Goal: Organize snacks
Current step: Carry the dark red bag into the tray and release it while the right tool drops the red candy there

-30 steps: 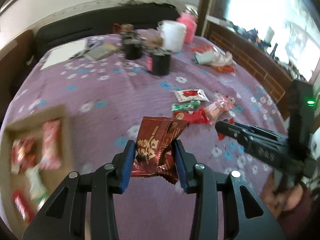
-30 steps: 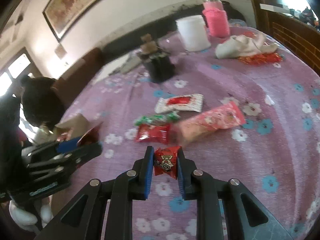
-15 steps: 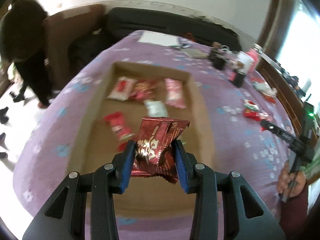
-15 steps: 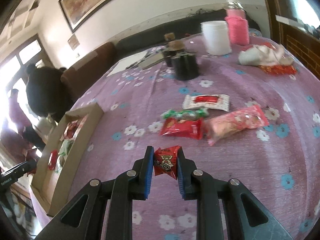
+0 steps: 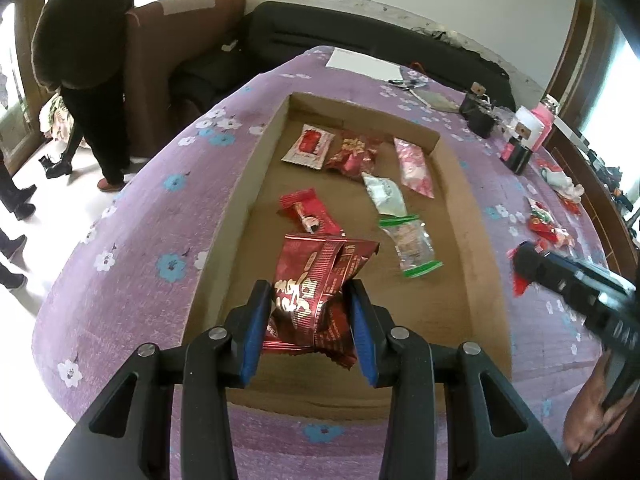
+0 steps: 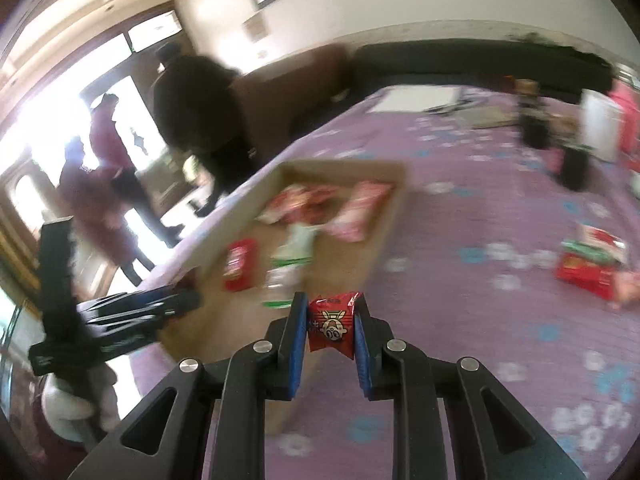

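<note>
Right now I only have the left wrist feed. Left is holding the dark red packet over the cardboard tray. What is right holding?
Observer: The right gripper is shut on a small red candy packet printed with a cartoon rabbit face.
Operator: Is it above the tray yet?
Observer: Not clearly. In the right wrist view the cardboard tray lies ahead and to the left, and the candy sits over its near right edge against purple cloth.
Operator: Anything left on the cloth to collect?
Observer: Yes, red and green packets lie far right in that view, blurred.
Operator: Left grip looks fine from there?
Observer: The left gripper shows only side-on at the left edge, so its packet is not visible.
</note>
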Motion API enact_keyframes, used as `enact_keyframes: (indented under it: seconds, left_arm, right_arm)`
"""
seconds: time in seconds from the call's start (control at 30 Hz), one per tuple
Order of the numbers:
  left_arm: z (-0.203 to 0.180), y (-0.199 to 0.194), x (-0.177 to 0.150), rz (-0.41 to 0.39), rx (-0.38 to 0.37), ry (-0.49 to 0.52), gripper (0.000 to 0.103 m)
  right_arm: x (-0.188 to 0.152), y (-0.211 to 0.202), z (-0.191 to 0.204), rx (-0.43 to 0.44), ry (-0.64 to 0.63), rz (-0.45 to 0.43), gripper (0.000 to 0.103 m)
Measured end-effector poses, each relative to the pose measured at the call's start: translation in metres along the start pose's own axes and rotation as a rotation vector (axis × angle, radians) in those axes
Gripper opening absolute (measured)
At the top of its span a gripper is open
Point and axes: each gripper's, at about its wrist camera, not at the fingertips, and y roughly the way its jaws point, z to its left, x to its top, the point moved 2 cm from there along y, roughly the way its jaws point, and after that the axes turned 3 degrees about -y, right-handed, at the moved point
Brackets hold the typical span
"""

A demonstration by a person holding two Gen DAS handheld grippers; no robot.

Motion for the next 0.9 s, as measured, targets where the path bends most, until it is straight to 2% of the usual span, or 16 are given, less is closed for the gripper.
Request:
enact_keyframes:
  seconds: [0.2,0.5,0.6,0.73,0.77,0.83,0.9]
  left_arm:
    - [0.003,0.008,0.000,0.010,0.033,0.006,0.037]
    - [0.009,0.011,0.002,-0.005,0.064,-0.010,0.038]
    - [0.009,0.006,0.002,-0.021,0.079,-0.003,0.046]
    - [0.007,-0.003,0.004,-0.052,0.115,0.003,0.050]
    - [0.006,-0.005,0.005,-0.060,0.129,0.002,0.052]
    - [0.006,-0.013,0.006,-0.090,0.176,0.002,0.064]
    - [0.005,-0.021,0.007,-0.125,0.214,0.005,0.066]
  right_arm:
    - [-0.006,0.042,0.040,0.035,-0.068,0.087,0.021]
    - [-0.013,0.074,0.059,0.034,-0.097,0.155,0.022]
    - [-0.014,0.077,0.063,0.038,-0.100,0.151,0.025]
    - [-0.012,0.078,0.063,0.052,-0.094,0.146,0.026]
    - [-0.012,0.077,0.064,0.050,-0.094,0.144,0.026]
    - [-0.011,0.073,0.064,0.051,-0.096,0.135,0.027]
    - [-0.011,0.067,0.065,0.053,-0.095,0.118,0.030]
